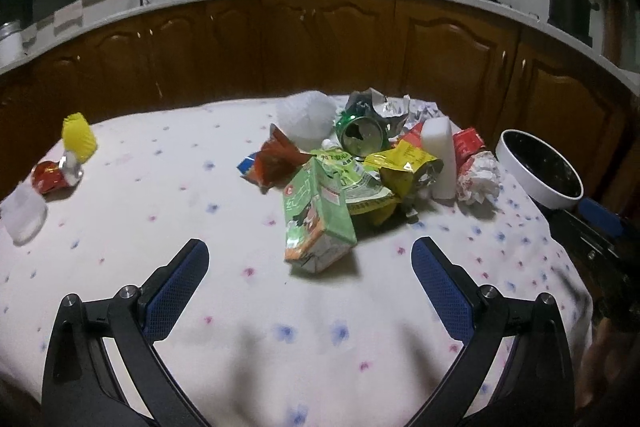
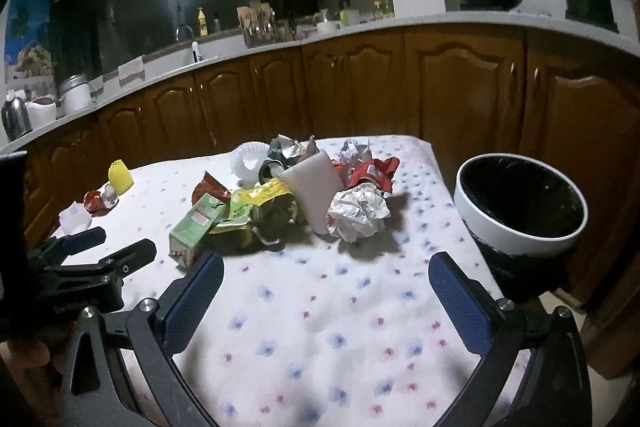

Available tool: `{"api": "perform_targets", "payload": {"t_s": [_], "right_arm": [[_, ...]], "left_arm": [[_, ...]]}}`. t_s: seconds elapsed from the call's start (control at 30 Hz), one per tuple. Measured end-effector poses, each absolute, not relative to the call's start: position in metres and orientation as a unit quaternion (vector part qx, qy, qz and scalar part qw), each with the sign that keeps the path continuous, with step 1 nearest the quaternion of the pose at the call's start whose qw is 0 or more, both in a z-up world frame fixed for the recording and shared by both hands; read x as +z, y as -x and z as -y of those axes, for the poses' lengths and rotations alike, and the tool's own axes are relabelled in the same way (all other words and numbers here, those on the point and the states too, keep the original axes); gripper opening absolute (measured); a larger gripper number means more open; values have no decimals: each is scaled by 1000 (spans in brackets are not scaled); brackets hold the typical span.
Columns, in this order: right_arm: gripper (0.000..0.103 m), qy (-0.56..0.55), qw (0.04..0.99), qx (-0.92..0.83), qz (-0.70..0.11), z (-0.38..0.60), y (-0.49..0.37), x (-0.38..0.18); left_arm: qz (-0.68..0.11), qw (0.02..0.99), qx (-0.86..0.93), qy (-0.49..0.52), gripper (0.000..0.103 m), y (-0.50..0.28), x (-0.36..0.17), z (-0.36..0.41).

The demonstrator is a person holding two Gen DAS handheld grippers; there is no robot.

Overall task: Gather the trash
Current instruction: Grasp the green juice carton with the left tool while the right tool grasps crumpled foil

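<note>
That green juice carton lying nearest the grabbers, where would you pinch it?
I would pinch the green carton across its two long flat sides, around mid-body, coming from the near table edge with the open left gripper. It lies flat, its bottom end pointing at that gripper and sticking clear of the wrapper pile, so the near half is free, and the flat walls give the pads purchase.

Legible text: almost none.

- Green pouch (image 1: 347, 171): dark Chinese characters along its top edge, too blurred to read.
- Green carton (image 1: 316, 223): a round red mark near its upper corner and printed graphics on the side; no lettering can be made out.
- Yellow wrapper (image 1: 404, 163): dark print, unreadable.
- Left gripper (image 2: 86, 249), seen from the right wrist: a faint pale line of lettering on its black body, not legible.
</note>
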State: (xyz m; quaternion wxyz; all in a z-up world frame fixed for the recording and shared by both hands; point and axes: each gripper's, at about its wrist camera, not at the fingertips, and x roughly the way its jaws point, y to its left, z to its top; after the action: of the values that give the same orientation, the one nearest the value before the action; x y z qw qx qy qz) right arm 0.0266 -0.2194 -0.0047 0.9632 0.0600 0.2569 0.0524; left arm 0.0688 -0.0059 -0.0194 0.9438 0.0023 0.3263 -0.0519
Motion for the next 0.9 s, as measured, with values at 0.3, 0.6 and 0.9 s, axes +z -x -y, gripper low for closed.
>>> {"api": "perform_targets", "payload": {"t_s": [0.3,0.6,0.9], "right_arm": [[79,-90,945,55,-309,231,-78,-15],[67,-125,925,56,-354,243,-121,-35],[36,-160,914,76,-364,249,-141,-45]], "left_arm": [[-353,934,-55,-24,98,-108,-25,16],[-386,920,-55,-22,73,-129,-44,10],[-400,913,-85,4,33,-129,-54,1]]}}
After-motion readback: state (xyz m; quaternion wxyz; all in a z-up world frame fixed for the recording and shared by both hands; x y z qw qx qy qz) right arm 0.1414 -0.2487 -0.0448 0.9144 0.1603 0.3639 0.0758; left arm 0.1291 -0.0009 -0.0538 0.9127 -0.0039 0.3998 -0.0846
